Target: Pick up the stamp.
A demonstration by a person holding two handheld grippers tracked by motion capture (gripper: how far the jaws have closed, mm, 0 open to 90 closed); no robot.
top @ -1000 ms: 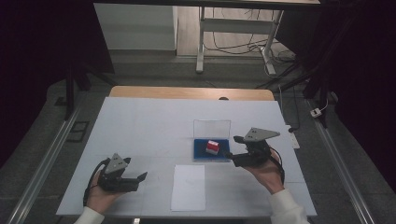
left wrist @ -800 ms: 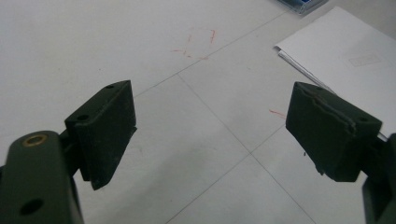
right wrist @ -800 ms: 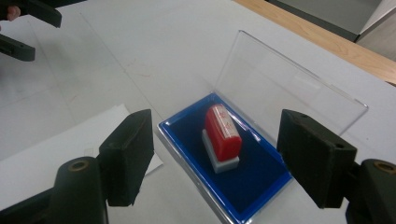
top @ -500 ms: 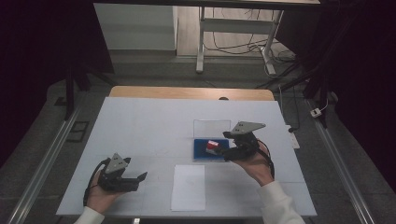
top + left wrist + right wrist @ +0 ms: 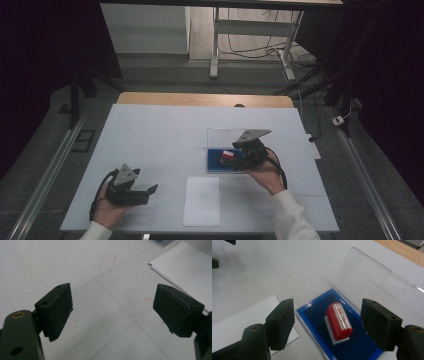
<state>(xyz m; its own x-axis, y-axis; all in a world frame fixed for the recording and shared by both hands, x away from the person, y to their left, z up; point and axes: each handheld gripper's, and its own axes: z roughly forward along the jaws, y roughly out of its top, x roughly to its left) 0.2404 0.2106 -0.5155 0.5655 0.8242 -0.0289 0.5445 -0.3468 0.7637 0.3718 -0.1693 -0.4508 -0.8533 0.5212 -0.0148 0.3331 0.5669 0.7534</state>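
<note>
Here, the right gripper (image 5: 327,322) has its two black jaws spread wide, and between them, a little beyond their tips, lies a small red plastic stamp with a clear label strip and a pale grey base (image 5: 339,323); nothing is pinched, and neither jaw touches it. The stamp rests on its side on the dark blue lining of a shallow blue-rimmed plastic case (image 5: 312,305), whose clear hinged lid (image 5: 372,282) stands open on the far side of the jaws. The left jaw hangs over the case's near corner, just beside a white sheet of paper (image 5: 242,320) that lies outside that jaw on the white tabletop (image 5: 274,260). In the high view the right gripper (image 5: 239,156) sits over the case (image 5: 215,167), with the stamp (image 5: 227,155) just ahead of its tips. The left gripper (image 5: 112,312) is also wide apart, holding nothing, its jaws above bare table marked by thin seams and faint red scribbles (image 5: 106,262); the paper's edge (image 5: 180,267) lies beyond its right jaw. From above, the left gripper (image 5: 150,191) is well apart from the case, with the paper (image 5: 202,200) between the two hands.
</note>
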